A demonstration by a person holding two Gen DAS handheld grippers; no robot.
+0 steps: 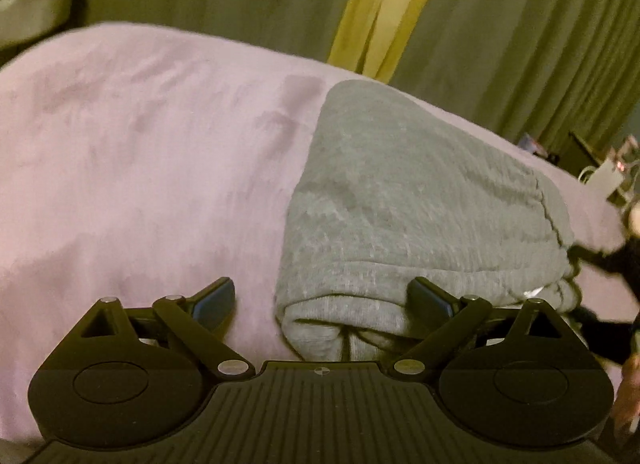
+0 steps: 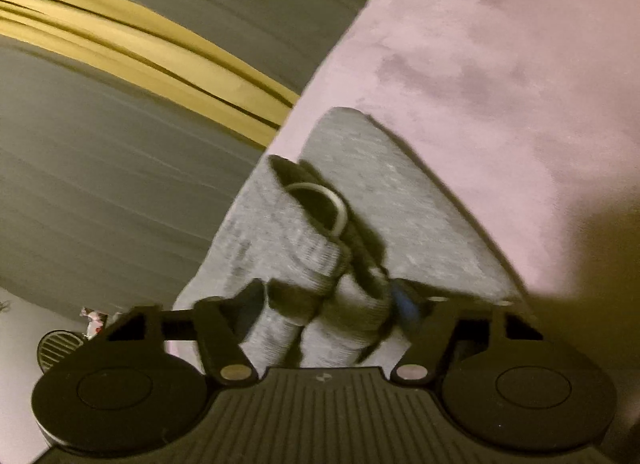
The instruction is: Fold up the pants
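Pants: the grey pants (image 1: pixel 408 199) lie on the bed (image 1: pixel 132 151), already doubled into a thick bundle near the bed's far edge.
Left gripper: the left gripper (image 1: pixel 324 300) has its jaws spread wide and holds nothing; one finger rests on the near fold, the other over bare blanket. It looks placed to steady or take that corner.
Right gripper: the right gripper (image 2: pixel 326 304) has its jaws closed around a bunch of the pants' layers (image 2: pixel 320 304), apparently the waistband end, where a pale cord loop (image 2: pixel 320 203) shows. My guess is it holds this end to carry it over for another fold.
Stage: late, I'd judge; the bundle is compact.
Around: green curtains (image 1: pixel 520 23) with a yellow strip (image 1: pixel 380 11) hang behind the bed; clutter (image 1: pixel 608 167) sits at its right end.
In the way: nothing lies on the blanket beside the pants; the thick stack may slip when moved.
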